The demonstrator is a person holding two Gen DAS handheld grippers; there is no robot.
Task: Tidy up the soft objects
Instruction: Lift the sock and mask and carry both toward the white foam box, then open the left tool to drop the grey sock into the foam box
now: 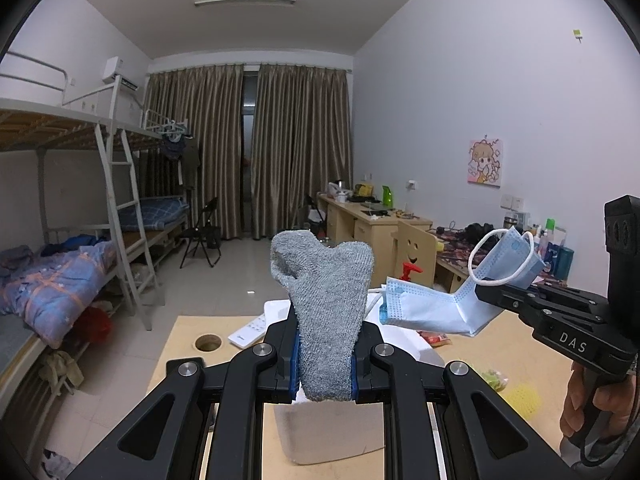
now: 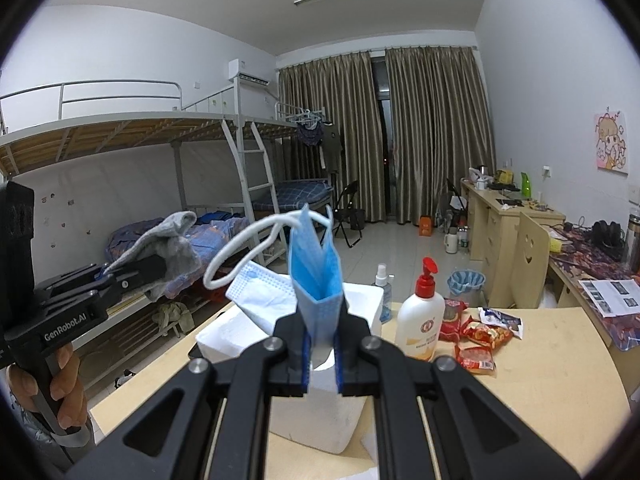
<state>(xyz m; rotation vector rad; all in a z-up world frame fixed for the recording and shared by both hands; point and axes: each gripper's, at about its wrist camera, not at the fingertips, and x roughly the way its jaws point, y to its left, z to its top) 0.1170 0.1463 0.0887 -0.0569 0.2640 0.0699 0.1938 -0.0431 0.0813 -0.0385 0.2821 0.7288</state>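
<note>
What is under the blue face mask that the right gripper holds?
Below the face mask, clamped in the right gripper, stands a white foam box on the wooden table. The gripper and the mask cover most of the box's top, so its contents cannot be seen.

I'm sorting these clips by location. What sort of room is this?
Most likely a shared dormitory room: metal bunk beds with a ladder along one wall, a row of wooden study desks along the other, and curtains at the far end.
</note>
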